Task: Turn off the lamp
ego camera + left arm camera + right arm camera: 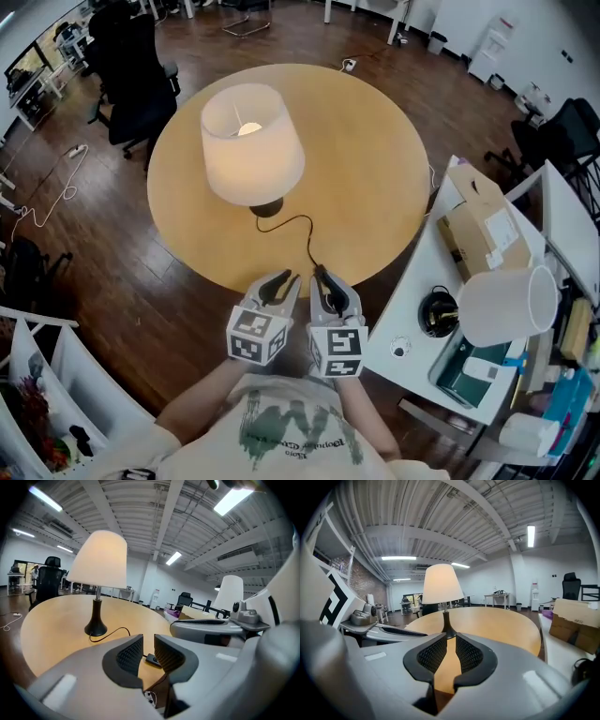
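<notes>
A lit lamp with a white shade (pixel 251 142) and black base (pixel 268 206) stands on the round wooden table (pixel 375 159). Its black cord (pixel 302 228) runs toward the table's near edge. The inline switch (pixel 152 659) lies on the table just beyond my left gripper's tips. Both grippers hover side by side at that near edge. My left gripper (pixel 279 284) is open by a narrow gap, with nothing between its pads. My right gripper (pixel 325 284) also shows a narrow gap, and only the table is seen through it (pixel 451 651). The lamp (pixel 442 584) stands straight ahead of it.
A white side table (pixel 412 328) at the right carries a cardboard box (pixel 483 225), a second white lampshade (pixel 506 305) lying on its side and a black lamp base (pixel 438 314). A black office chair (pixel 131 75) stands beyond the table's left. White shelving (pixel 37 375) is at lower left.
</notes>
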Tool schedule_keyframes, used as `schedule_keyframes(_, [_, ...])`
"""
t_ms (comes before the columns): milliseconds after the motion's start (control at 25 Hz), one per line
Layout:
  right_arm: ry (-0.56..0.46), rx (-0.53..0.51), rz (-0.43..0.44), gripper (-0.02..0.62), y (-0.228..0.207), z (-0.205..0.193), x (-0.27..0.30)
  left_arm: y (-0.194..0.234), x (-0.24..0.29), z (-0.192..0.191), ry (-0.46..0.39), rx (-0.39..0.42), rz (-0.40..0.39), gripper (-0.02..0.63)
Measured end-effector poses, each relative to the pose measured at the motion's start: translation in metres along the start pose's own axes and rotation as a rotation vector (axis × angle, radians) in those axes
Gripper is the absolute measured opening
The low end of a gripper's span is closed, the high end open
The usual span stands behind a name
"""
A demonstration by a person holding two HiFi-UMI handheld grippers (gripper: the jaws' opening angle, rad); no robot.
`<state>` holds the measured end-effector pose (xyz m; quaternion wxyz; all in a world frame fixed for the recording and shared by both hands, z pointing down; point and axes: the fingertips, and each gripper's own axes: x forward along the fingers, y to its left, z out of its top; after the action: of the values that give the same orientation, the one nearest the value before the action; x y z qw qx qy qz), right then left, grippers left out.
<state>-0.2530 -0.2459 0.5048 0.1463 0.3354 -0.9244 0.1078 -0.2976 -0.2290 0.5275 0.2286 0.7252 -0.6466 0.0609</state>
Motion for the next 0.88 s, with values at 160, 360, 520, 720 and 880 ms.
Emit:
schedule_keyframes(160, [-0.002,0.026,-0.097,0.055,-0.008,0.007,0.01,0.008,0.017,-0.001,0.044,0.03,-0.088,0.051])
schedule_keyframes(360, [0.006,0.061,-0.209,0.055,-0.021,0.002,0.012,0.006,0.038,-0.014,0.119,0.075,-0.197,0.068])
schedule_keyframes(520, [0.012,0.094,-0.292,0.055,-0.028,-0.006,0.009,0.006,0.054,-0.025,0.166,0.118,-0.267,0.08])
schedule_keyframes(720, [0.027,0.132,-0.394,0.054,-0.039,-0.017,-0.004,0.001,0.069,-0.039,0.222,0.181,-0.336,0.08])
schedule_keyframes(880, [0.036,0.167,-0.465,0.054,-0.047,-0.027,-0.018,-0.006,0.082,-0.054,0.269,0.234,-0.384,0.08])
